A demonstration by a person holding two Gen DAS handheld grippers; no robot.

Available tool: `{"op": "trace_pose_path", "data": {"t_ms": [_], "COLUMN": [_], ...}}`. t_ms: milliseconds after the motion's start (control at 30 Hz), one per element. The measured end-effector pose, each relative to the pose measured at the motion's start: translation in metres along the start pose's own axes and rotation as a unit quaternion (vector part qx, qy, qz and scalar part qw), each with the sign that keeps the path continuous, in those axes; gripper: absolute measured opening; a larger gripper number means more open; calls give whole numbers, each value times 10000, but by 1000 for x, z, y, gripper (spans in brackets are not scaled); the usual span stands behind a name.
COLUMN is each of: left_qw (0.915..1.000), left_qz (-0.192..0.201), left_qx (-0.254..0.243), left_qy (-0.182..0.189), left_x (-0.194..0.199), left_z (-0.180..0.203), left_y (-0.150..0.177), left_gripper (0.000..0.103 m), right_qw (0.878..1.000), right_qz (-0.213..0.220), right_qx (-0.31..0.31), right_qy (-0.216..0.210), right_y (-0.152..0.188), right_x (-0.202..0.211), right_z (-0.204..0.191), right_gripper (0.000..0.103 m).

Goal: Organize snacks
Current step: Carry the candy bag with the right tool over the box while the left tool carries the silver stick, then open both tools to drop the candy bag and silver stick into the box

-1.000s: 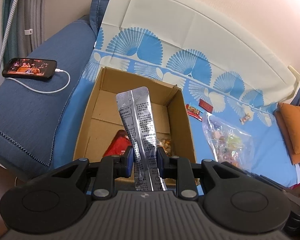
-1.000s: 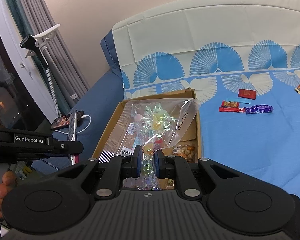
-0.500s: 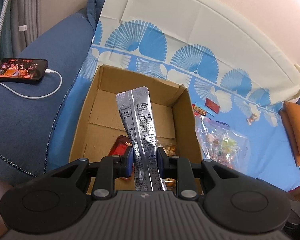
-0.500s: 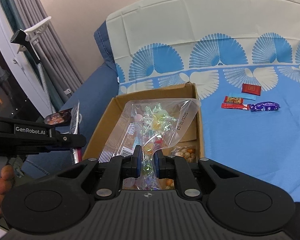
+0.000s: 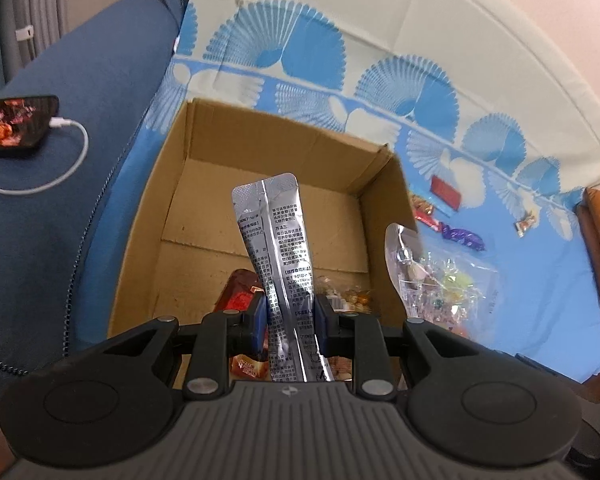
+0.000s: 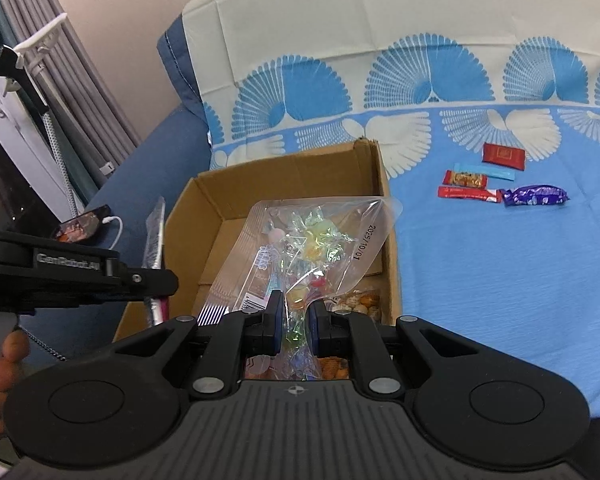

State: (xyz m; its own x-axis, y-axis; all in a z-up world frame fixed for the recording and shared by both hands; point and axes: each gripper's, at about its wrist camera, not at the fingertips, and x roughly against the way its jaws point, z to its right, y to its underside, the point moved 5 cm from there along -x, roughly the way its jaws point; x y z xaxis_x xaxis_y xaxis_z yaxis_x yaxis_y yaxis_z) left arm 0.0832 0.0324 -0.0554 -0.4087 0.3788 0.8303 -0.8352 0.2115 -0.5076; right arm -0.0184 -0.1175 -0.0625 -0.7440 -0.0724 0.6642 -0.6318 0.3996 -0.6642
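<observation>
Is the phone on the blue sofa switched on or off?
On. The black phone has a lit screen showing a reddish-orange picture, and a white charging cable is plugged into its end.

both claws pinched shut, left claw [image 5: 290, 320] beside right claw [image 6: 293, 320], angled downward.

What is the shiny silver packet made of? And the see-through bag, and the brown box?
The silver packet in the left claw looks like metallic foil film: mirror-like glare, printed text, a sealed seam. The candy bag in the right claw looks like thin clear plastic: wrapped sweets show through, and it crinkles. The box appears to be matte brown cardboard, with folded flaps.
</observation>
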Motion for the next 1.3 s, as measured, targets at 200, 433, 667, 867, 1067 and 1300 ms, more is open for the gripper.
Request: {"op": "trace_pose_path", "data": {"t_ms": [200,433,667,867,1067,1300], "left_qw": [9999,9997,9995,9994,9992,9987], "left_qz": [-98,-213,-253,-262,-286,-356], "left_qx": [0,30,11,9,7,33], "left_qy": [-65,-148,-190,-228,-276,-352], "left_x": [-20,-38,-49,-56,-60,-66], "left_z": [-5,-8,-10,-9,-11,-13], "left_y": [-4,-7,-8,-10,-10,-9], "left_gripper": [27,27,27,27,27,27], "right_qw": [10000,9998,9997,9996,9996,9995], "right_qz": [-90,-168,-235,-285,-278,-316], "right_qx": [-7,43,32,42,42,48], "right_qy": [-27,-51,-21,-14,8,23], "right_y": [-3,-7,-8,-8,-9,-12], "right_x": [-18,-37,-47,-55,-59,-67], "right_z": [-1,-3,0,1,0,2], "right_gripper": [14,14,14,14,15,15]}}
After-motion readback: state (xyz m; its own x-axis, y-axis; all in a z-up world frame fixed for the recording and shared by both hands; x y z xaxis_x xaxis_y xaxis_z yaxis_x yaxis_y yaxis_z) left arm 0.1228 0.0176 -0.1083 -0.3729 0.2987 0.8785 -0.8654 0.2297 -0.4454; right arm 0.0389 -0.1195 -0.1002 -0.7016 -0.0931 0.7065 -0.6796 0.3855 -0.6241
